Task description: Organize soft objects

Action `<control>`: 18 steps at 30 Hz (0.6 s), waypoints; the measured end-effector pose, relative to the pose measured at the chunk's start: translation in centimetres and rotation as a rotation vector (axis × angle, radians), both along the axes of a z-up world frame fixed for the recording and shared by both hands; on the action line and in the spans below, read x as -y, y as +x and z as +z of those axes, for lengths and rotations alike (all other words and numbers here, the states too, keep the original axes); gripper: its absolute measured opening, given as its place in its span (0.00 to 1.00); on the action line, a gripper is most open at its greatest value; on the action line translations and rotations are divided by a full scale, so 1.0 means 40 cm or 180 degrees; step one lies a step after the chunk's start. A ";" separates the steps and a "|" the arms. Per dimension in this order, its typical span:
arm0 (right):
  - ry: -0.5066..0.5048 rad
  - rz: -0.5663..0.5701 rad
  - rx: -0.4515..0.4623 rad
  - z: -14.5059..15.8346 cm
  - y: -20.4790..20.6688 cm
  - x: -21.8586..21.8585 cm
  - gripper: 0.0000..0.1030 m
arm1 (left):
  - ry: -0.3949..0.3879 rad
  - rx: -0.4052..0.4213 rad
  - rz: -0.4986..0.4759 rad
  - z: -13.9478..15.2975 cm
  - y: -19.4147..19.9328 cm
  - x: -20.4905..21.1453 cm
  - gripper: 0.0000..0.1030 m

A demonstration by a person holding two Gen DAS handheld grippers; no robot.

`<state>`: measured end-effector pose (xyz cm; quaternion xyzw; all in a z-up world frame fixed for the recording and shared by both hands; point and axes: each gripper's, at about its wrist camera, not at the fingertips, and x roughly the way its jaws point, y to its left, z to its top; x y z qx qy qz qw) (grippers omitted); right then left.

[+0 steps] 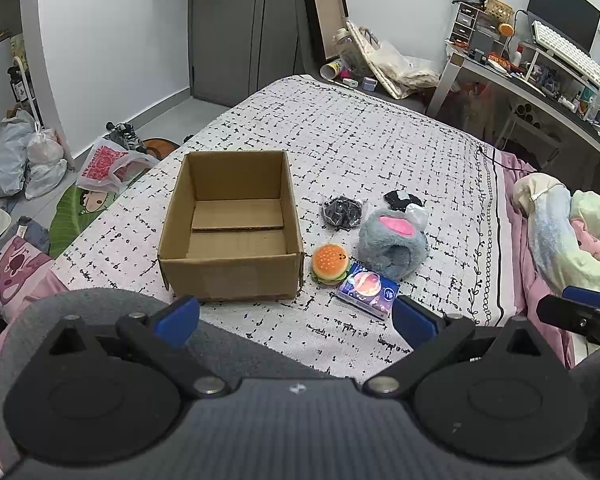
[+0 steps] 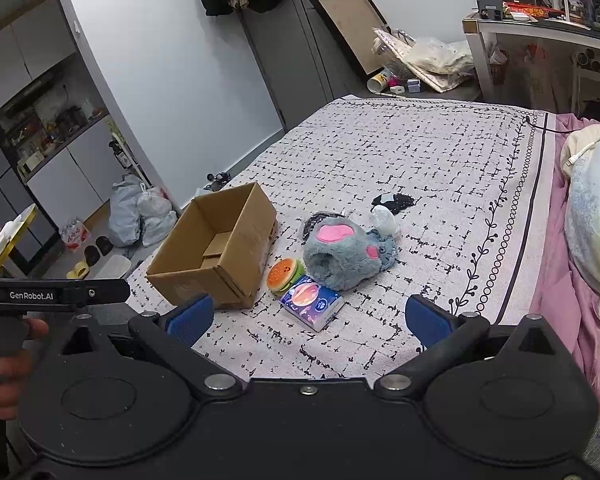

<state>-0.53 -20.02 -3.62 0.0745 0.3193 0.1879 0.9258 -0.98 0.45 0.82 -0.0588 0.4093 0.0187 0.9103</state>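
Observation:
An open, empty cardboard box stands on the bed. To its right lie a burger toy, a tissue pack, a grey plush slipper with pink ears, a black bundle in clear wrap and a black-and-white item. My left gripper is open and empty, near the box's front. My right gripper is open and empty, just short of the tissue pack.
The bed has a white black-patterned cover. A rolled blanket lies at the right. Bags clutter the floor at left. A desk stands at the far right.

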 end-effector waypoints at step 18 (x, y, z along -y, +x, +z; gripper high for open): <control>-0.0020 -0.0001 -0.0045 0.002 0.010 0.005 1.00 | -0.0091 0.0075 0.0010 -0.004 0.008 -0.006 0.99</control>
